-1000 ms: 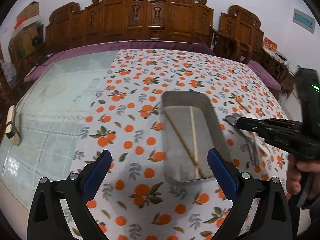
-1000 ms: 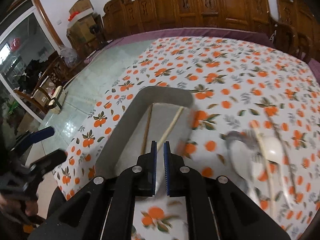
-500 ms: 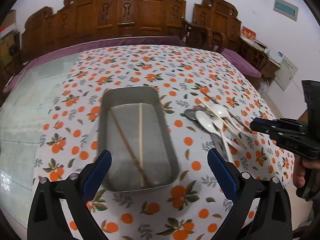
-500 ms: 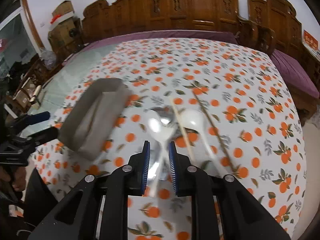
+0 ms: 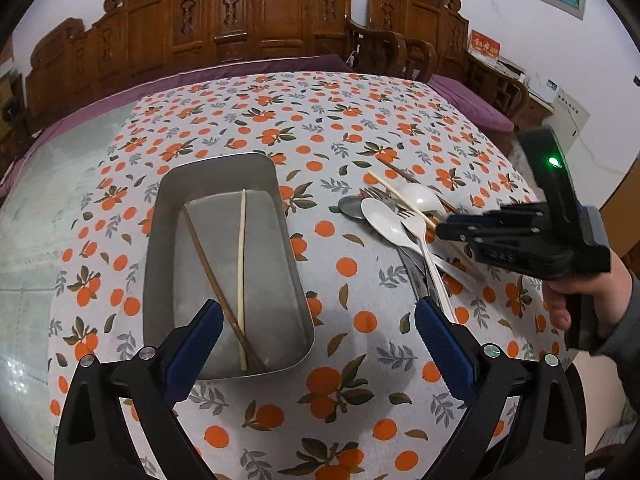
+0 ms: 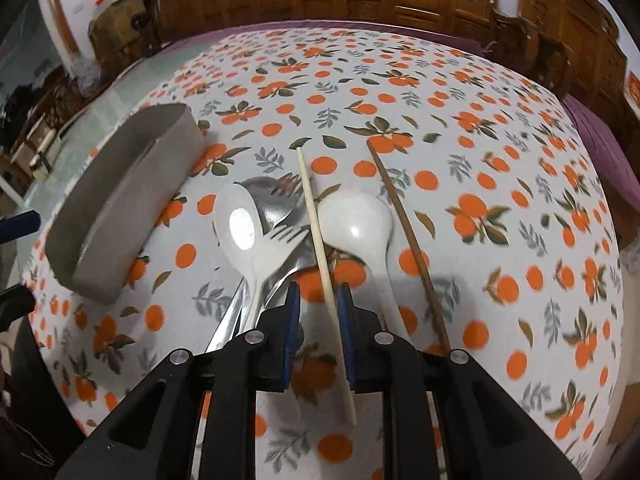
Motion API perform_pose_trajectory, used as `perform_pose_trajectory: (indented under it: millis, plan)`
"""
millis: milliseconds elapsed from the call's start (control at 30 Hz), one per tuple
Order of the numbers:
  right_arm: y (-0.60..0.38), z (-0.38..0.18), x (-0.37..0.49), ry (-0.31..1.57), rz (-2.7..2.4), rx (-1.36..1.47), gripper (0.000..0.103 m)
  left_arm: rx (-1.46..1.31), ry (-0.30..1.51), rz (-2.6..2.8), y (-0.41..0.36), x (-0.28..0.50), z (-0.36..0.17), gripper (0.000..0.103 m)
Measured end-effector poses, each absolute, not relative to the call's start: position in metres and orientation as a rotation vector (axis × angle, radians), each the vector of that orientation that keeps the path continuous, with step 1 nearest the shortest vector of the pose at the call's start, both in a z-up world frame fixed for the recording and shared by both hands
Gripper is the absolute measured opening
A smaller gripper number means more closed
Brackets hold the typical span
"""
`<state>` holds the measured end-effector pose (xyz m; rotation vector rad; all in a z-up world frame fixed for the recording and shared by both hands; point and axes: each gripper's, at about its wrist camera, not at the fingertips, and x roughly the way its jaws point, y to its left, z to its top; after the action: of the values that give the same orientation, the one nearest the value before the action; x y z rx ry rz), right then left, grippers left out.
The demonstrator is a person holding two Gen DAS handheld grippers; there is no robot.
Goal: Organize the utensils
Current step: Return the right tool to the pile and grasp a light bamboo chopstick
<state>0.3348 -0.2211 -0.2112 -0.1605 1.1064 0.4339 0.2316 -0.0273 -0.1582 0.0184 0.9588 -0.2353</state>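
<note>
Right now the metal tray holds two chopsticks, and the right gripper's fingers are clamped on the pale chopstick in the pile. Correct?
Not clamped. In the right wrist view the right gripper straddles the pale chopstick with a gap on each side, its fingers not pressing it. The metal tray does hold two chopsticks.

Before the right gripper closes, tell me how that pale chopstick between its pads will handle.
The pale chopstick looks thin and stiff, so probably light. It appears rounded, so it may roll or pivot if pinched off-centre. It lies across the white fork, so lifting could nudge it.
</note>
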Motion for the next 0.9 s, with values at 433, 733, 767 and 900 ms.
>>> perform_pose_trajectory:
  millis: [433, 733, 767, 900]
  plan:
    - [-0.214, -0.222, 0.339, 1.125, 0.461, -0.223, 0.006, -0.009, 0.967, -0.230, -0.034, 0.235, -0.165, 0.093]
    - [-0.246, -0.180, 0.312, 1.053, 0.474, -0.079, 0.006, -0.037, 0.972, -0.263, -0.059, 0.246, -0.174, 0.093]
    - [-0.250, -0.177, 0.309, 1.048, 0.470, -0.074, 0.006, -0.046, 0.973, -0.269, -0.063, 0.248, -0.175, 0.093]
    - [-0.269, -0.170, 0.297, 1.040, 0.453, -0.039, 0.006, -0.046, 0.970, -0.272, -0.079, 0.255, -0.181, 0.093]
